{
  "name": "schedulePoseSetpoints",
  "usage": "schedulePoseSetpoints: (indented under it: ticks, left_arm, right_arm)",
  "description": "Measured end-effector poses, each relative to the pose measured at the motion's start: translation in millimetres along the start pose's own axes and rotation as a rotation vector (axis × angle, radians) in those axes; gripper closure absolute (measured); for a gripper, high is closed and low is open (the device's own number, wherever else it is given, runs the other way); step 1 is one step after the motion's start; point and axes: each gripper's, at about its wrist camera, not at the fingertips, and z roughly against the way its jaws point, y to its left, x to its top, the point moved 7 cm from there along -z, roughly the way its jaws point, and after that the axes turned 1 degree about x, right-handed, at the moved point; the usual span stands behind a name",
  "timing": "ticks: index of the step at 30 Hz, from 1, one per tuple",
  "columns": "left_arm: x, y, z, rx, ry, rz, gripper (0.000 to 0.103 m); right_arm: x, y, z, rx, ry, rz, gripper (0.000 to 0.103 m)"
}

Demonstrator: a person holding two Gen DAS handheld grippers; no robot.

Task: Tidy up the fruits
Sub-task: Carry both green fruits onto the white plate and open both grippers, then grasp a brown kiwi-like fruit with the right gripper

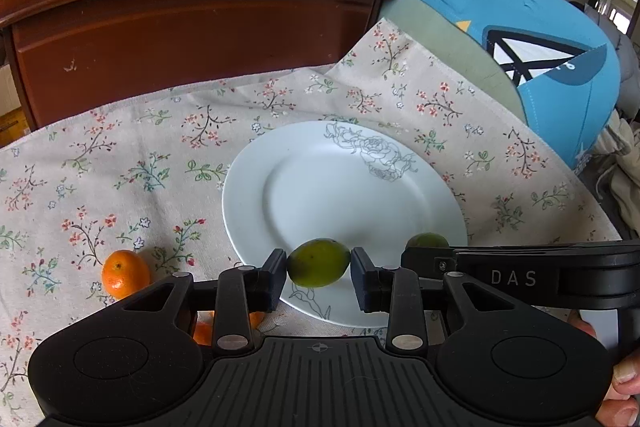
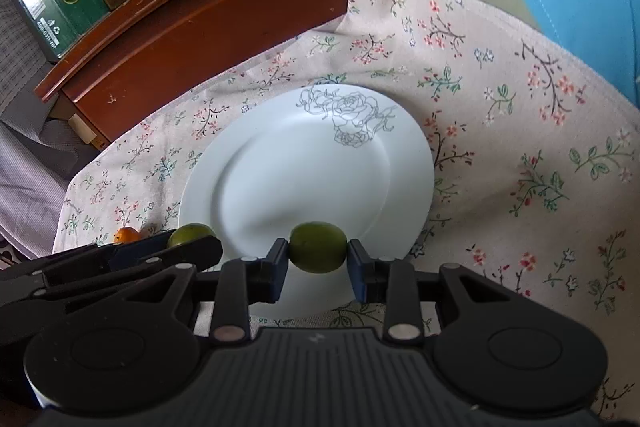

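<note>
Floral cloth (image 1: 160,155) covers the bench, with a dark wooden cabinet (image 1: 192,39) rising behind it in the upper left of both views and a blue cushion (image 1: 520,27) at upper right. At lower left of the left wrist view an orange fruit (image 1: 125,273) lies on the cloth, clear of the plate; another orange piece (image 1: 204,333) peeks from under your left tool (image 1: 319,267). That tool is clenched on a green fruit (image 1: 319,263), held above the near rim of the white plate (image 1: 340,187). Your right tool (image 2: 318,249) grips a second green fruit (image 2: 318,247) over the same rim, probably so both can go down together. The tools sit close side by side, so keep them apart; the plate's centre is bare, with open room ahead.
</note>
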Motion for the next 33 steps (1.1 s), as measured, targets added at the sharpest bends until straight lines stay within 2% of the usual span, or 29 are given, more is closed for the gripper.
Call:
schedulePoseSetpoints:
  ticks: [6,11,14,19,33]
  left_arm:
    - [2.3,-3.8,5.6,-0.005,-0.018,-0.005,0.068]
    - [7.9,1.2,18.6,0.024,-0.049,0.011,0.039]
    - [11.3,5.3,28.0,0.046,-0.06,0.011,0.029]
    - [12.6,12.5,41.7,0.074,-0.067,-0.009,0.019]
    - [-0.6,57.1,70.8,0.149,-0.027,0.046,0.018]
  right_arm:
    - [2.8,3.4,1.9,0.005,-0.019,-0.006,0.067]
    - [4.2,3.0,4.9,0.011,-0.029,-0.02,0.067]
    - [4.3,4.4,7.6,0.022,-0.034,-0.022,0.066]
    - [2.6,4.6,12.4,0.04,-0.038,-0.027,0.065]
    - [-17.2,31.3,18.2,0.098,0.0,0.077,0.061]
